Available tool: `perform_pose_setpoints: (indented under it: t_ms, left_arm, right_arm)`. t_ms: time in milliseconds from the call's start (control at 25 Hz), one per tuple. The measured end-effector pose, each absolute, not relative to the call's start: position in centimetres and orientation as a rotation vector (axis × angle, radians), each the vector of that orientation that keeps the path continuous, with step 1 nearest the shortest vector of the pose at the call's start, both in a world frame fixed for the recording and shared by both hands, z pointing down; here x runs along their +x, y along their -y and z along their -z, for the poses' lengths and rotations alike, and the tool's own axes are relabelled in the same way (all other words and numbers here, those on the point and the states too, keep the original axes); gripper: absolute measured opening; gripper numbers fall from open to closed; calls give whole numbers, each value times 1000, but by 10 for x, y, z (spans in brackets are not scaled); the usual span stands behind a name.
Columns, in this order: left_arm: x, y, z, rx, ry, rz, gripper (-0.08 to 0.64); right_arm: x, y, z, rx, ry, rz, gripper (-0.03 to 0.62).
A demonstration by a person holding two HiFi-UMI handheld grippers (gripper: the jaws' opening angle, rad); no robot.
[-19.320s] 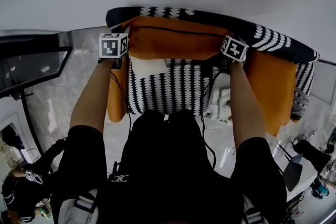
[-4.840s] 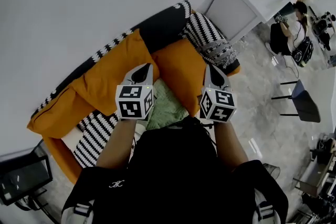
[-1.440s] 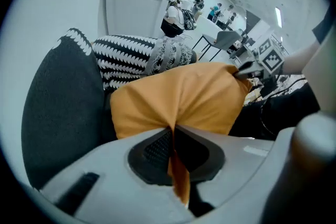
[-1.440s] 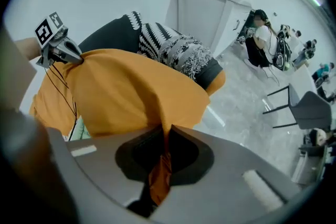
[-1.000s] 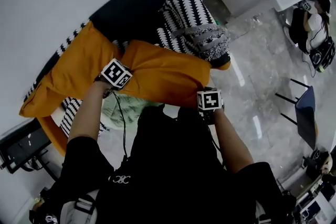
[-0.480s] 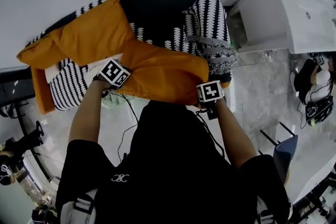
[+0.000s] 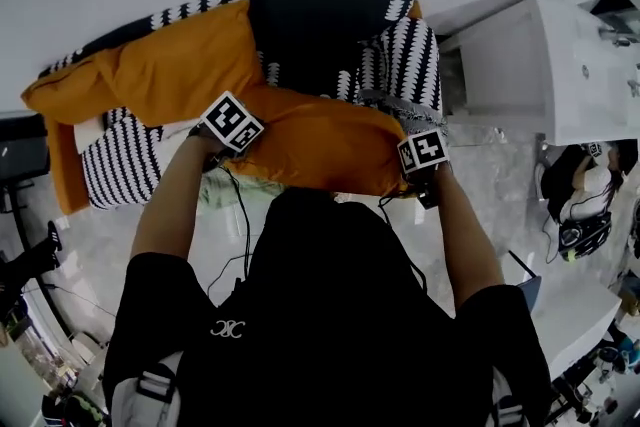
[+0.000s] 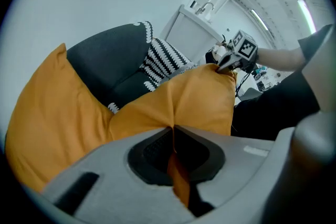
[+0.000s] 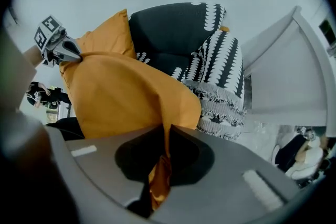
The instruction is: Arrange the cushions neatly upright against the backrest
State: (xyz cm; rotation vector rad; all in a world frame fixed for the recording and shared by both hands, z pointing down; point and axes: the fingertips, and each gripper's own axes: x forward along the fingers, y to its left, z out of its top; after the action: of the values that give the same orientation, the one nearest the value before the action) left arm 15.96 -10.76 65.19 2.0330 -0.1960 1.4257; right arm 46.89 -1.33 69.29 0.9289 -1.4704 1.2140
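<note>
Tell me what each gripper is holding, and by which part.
Both hold one orange cushion: the left gripper pinches its left corner, the right gripper its right corner.

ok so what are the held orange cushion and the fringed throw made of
The orange cushion looks like soft matte woven fabric: it puckers into folds at the pinched corners. The fringed throw seems a matte knit or woven textile, with loose fringe along its edge.
</note>
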Motion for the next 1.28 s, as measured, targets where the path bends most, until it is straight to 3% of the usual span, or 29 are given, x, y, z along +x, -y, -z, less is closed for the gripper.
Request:
perform_pose_setpoints:
  t_ms: [320, 720, 1080, 1280]
  left_arm:
    - [154, 197, -647, 2053, 287, -1372, 18]
    - [170, 298, -663, 2013, 455, -1317, 23]
    - [183, 402, -625, 2160, 815, -1171, 135]
    - [177, 392, -593, 2325, 963, -1291, 138]
  right_arm:
    - [476, 154, -665, 838, 1498, -1096, 23]
    - [496, 300, -690, 751, 1472, -968, 23]
    - [532, 368, -744, 721, 1463, -959, 23]
    - [534, 389, -761, 769, 1452, -891, 21]
